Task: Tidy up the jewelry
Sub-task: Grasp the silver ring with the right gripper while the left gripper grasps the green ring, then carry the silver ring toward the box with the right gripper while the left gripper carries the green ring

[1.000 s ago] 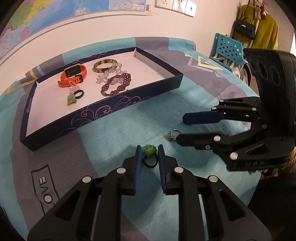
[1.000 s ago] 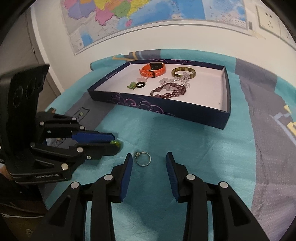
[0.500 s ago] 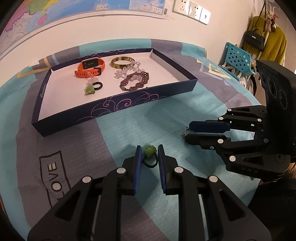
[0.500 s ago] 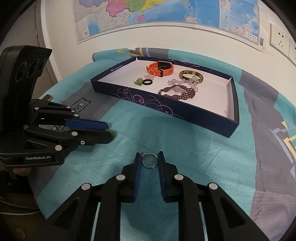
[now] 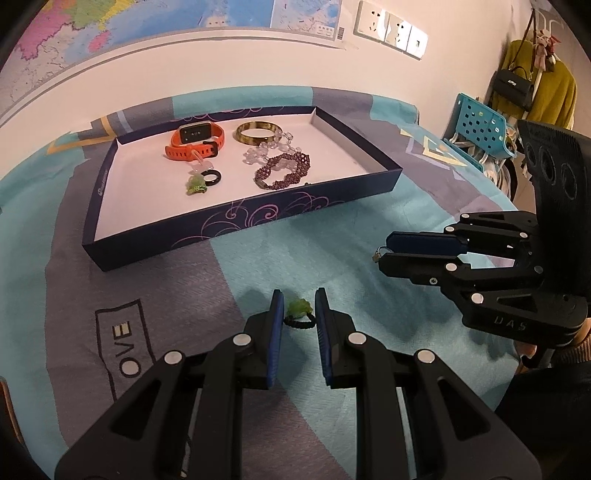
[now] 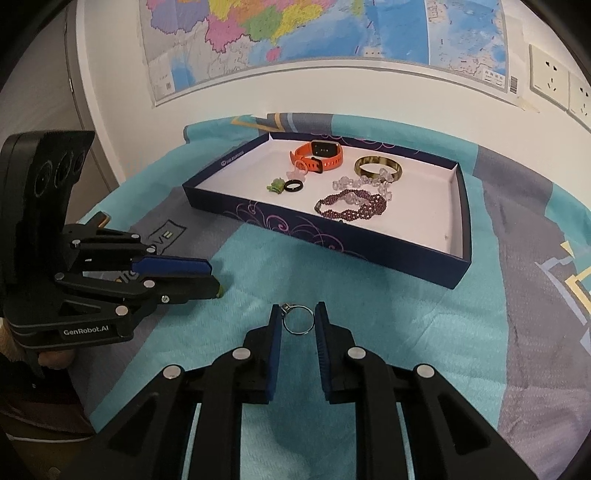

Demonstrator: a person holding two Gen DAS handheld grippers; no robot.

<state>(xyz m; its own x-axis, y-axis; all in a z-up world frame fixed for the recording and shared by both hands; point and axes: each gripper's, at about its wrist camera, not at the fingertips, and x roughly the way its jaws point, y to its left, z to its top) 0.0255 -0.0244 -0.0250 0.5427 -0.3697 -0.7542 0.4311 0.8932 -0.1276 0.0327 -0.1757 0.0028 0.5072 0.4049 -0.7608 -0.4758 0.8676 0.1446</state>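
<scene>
Left gripper [image 5: 298,308]: narrow, blue pads pressed on a black-banded ring with a green stone [image 5: 299,314], which is held above the surface [image 5: 332,240].

Right gripper [image 6: 298,318]: its jaws have just been closing; now narrow, pads clamped either side of a thin silver ring [image 6: 298,320]. Whether this ring is clear of the cloth cannot be told for certain.

Surface: covered in a teal and grey patterned cloth.

Tray [image 5: 236,221]: shallow, dark blue with purple scrollwork, white inside, beyond both grippers. Contents:
- orange watch [image 5: 195,142], far left;
- amber bangle [image 5: 256,132], beside the watch;
- clear bead bracelet [image 5: 266,149], touching the bangle;
- dark purple bead bracelet [image 5: 284,171], nearer the front wall;
- black ring [image 5: 211,178] with a green charm [image 5: 195,185] just beside it.

Background: wall map [image 6: 314,33], sockets [image 5: 391,31], blue perforated chair [image 5: 480,125].
</scene>
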